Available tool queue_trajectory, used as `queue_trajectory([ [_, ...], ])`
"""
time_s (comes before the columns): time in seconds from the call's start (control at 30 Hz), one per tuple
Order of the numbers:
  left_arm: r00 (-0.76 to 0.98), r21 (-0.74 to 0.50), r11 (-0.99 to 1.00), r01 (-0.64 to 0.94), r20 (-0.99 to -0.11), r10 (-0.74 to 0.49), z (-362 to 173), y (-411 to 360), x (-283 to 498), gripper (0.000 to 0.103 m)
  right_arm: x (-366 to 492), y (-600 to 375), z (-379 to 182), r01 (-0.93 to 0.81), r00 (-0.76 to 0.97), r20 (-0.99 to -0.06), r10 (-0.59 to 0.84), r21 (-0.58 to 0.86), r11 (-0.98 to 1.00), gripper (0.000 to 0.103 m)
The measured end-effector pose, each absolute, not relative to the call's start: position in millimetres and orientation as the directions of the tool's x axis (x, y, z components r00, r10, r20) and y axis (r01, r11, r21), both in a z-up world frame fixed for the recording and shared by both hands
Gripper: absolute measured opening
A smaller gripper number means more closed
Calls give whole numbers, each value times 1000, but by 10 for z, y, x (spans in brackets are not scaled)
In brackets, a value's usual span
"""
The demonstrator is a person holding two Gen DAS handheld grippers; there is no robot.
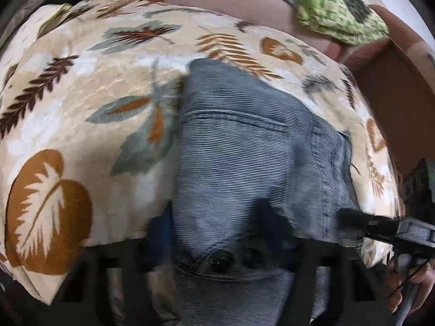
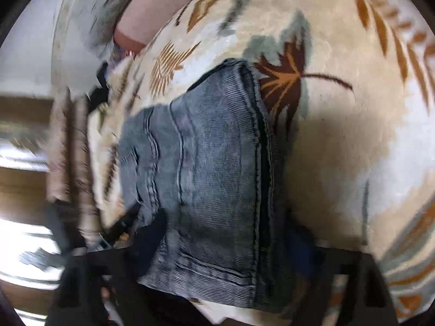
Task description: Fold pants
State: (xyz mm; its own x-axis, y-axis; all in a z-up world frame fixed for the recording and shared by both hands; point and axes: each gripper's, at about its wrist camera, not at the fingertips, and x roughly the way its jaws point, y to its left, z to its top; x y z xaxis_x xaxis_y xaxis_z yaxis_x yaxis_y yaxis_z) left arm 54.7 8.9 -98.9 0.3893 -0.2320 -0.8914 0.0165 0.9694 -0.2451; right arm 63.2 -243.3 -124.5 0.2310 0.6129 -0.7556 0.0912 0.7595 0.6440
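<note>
Denim is filling the middle of the left wrist view: the grey-blue pants (image 1: 244,146) are lying on a cream blanket (image 1: 68,103) printed with brown, orange and grey-green leaves. No brand, label or writing is readable anywhere. The pants are running from the lower edge of the picture up toward the middle, so their long axis is pointing away from the camera, and a stitched seam is crossing them. The left hand-held gripper (image 1: 233,247) is sitting at the bottom with denim lying between its dark fingers; the picture is blurred there, and I cannot tell whether the pads are pressing on the cloth. At the right edge the right hand-held gripper (image 1: 364,222) is reaching to the side of the pants, with a person's hand (image 1: 410,285) behind it. A green patterned cloth (image 1: 339,13) is lying far up on a brown sofa (image 1: 394,95).

In the right wrist view the pants (image 2: 217,168) are again lying on the blanket (image 2: 339,149), folded in layers, with their long axis going from the bottom upward and a dark seamed edge on the right side. Denim is lying between the fingers of this hand-held gripper (image 2: 214,279) too, but the grip is not clear to see.
</note>
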Motion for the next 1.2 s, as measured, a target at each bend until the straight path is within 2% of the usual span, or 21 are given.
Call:
queue_trajectory([
  [0.03, 395, -223, 974, 29, -893, -216, -968, 43, 545, 53, 613, -2398, -1226, 80, 229, -767, 599, 628, 774, 42],
  [0.2, 426, -163, 985, 61, -888, -173, -858, -26, 495, 31, 539, -2310, -1096, 41, 264, -781, 566, 595, 803, 33],
  [0.3, 456, -143, 987, 71, -876, -159, -743, -27, 450, 26, 494, -2218, -880, -17, 309, -780, 544, 567, 823, 30],
  [0.93, 703, -67, 996, 57, -706, -87, 292, 142, 532, 24, 622, -1887, 289, -262, 506, -661, 555, 495, 828, 28],
  [1.07, 722, -75, 996, 39, -687, -80, 328, 208, 560, 24, 677, -1805, 392, -295, 544, -638, 545, 463, 836, 27],
  [1.2, 726, -84, 996, 16, -684, -70, 93, 266, 588, 26, 723, -1762, 260, -318, 566, -629, 533, 430, 845, 28],
])
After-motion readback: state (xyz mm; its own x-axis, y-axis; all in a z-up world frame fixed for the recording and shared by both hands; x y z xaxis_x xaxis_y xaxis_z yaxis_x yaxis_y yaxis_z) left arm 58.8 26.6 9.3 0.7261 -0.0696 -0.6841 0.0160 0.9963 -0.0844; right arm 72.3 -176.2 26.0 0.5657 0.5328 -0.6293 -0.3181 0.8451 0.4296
